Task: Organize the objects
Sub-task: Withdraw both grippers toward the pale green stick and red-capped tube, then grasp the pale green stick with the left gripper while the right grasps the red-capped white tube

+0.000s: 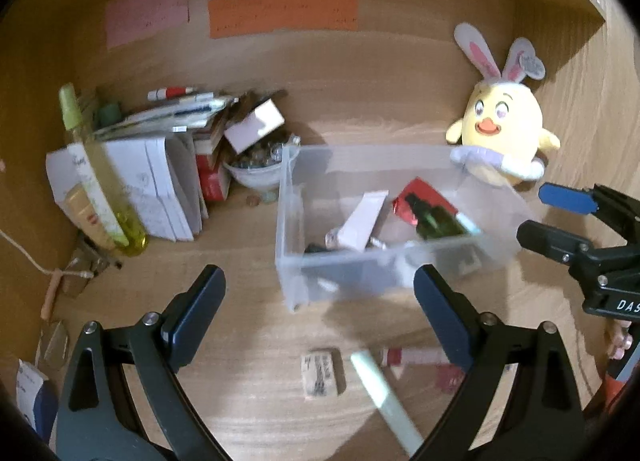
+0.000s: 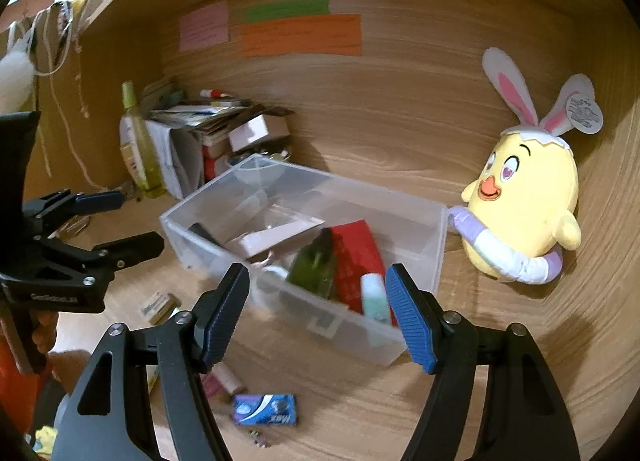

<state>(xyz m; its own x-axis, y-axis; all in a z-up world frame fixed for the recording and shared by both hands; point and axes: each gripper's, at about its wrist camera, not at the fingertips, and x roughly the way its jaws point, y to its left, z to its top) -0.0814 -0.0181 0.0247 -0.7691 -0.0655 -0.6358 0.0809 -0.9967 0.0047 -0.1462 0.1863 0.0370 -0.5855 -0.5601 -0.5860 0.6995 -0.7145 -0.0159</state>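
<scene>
Starting at the far left of the desk, I see the clutter that is not mine to sort yet: a tall yellow spray bottle [image 1: 86, 165] standing against a leaning stack of papers and booklets [image 1: 160, 181], pushed back to the wall so the middle stays free to work in. My left gripper [image 1: 320, 325] hangs over the bare wood in front of that pile with its jaws spread wide and nothing between them, so I read it as free for the next pick. Just below it on the desk [image 1: 248, 401] lie the loose things I judge still need homes: a small eraser-like block [image 1: 323, 378], a pale stick [image 1: 384, 397] lying slantwise, and a red-capped tube [image 1: 416, 357] partly hidden by the finger. In the right wrist view a blue blister card [image 2: 265, 409] lies flat near the front edge. Moving on to the centre, the clear plastic bin [image 1: 288, 221] sits open-topped, which makes it the obvious collecting spot; it already holds a white tube [image 1: 362, 221], a dark green bottle [image 2: 314, 265], a red packet [image 2: 356, 257] and a pale teal item [image 2: 376, 297] leaning at the near wall. My right gripper [image 2: 318, 313] hovers just before that near wall, jaws parted and empty. At the far right a yellow chick plush [image 2: 524, 205] with rabbit ears props against the back panel, touching the bin's corner.
</scene>
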